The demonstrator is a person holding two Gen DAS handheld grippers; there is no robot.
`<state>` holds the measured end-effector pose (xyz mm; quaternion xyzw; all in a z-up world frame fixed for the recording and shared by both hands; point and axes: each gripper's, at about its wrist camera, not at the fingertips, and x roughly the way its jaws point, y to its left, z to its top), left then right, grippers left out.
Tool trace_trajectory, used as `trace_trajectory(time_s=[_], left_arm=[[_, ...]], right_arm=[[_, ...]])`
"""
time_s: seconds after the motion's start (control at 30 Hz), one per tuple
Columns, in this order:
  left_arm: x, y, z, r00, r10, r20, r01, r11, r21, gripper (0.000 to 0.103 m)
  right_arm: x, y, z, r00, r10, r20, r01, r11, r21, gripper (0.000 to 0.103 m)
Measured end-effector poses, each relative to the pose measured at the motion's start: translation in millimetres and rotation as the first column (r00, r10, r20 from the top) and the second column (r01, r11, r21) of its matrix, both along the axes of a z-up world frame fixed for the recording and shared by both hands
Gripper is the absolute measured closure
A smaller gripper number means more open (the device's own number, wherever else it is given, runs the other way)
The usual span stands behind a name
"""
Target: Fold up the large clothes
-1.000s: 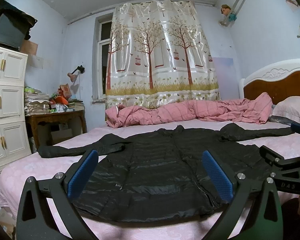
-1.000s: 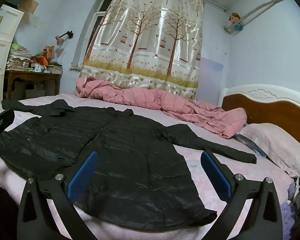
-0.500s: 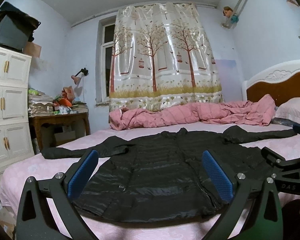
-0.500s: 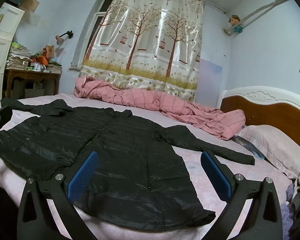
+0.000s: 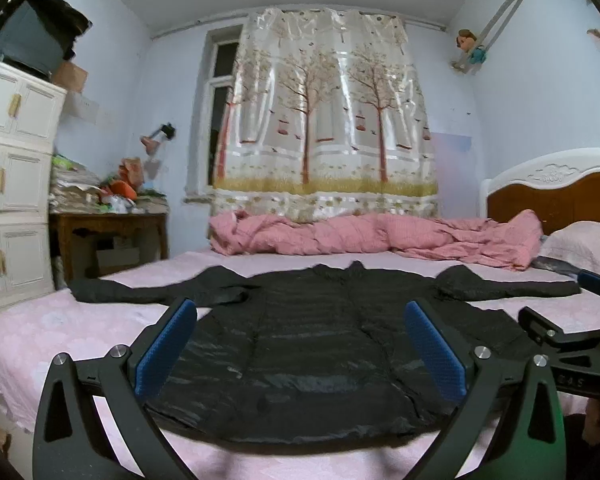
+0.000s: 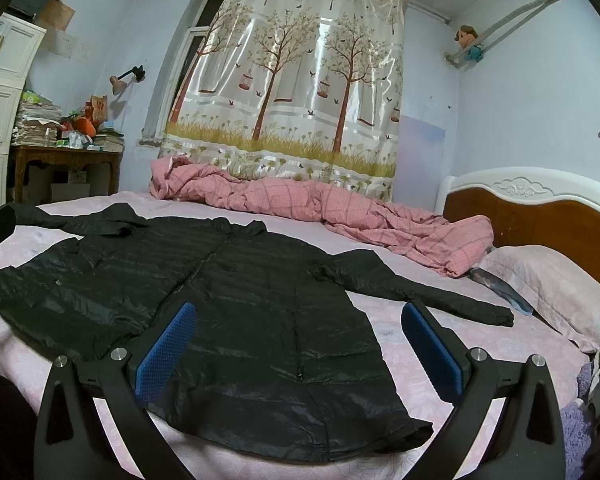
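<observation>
The wide bed with a pale pink flower-patterned sheet (image 5: 80, 332) carries everything. Along its far edge lies a long, rumpled roll of pink checked quilt (image 6: 340, 216). A large black glossy padded jacket (image 6: 228, 304) lies flat on the sheet, front up, both sleeves stretched sideways, its shiny quilted fabric faintly creased and the hem nearest the cameras. A soft pink pillow (image 6: 556, 284) sits by the carved brown-and-white headboard (image 6: 540, 208). The left tool (image 5: 300, 344) hangs above the hem, blue ribbed pads spread wide, holding nothing. The right tool (image 6: 298, 346) is likewise spread and empty over the jacket's right side
</observation>
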<state>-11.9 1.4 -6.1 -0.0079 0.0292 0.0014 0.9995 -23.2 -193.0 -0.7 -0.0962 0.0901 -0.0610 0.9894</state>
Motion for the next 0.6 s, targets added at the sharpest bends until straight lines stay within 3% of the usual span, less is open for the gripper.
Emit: trace_trajectory(time_s=[0.1,0.23,0.43,0.6], left_arm=[[3,1,1,0.999,-0.008,-0.035,0.008,1.000,-0.009,0.000],[-17,-9,13,0.998,0.054,0.040,-0.057,0.996,0.071,0.000],[-43,-18,54,0.993,0.072,0.098,-0.082,0.991,0.104,0.000],[-57,-13,77,0.992,0.101,0.082,-0.108,0.990,0.086,0.000]], right_arm=[[-11,-1,1,0.997,-0.063,0.037,0.064,0.998,-0.022,0.000],[-28,2,13,0.996,-0.057,0.070,0.061,0.997,-0.054,0.000],[-42,-11,41,0.999,0.011,0.051,-0.017,0.995,0.102,0.000],[-52,-15,65,0.997,0.009,0.074,-0.017,0.994,0.109,0.000]])
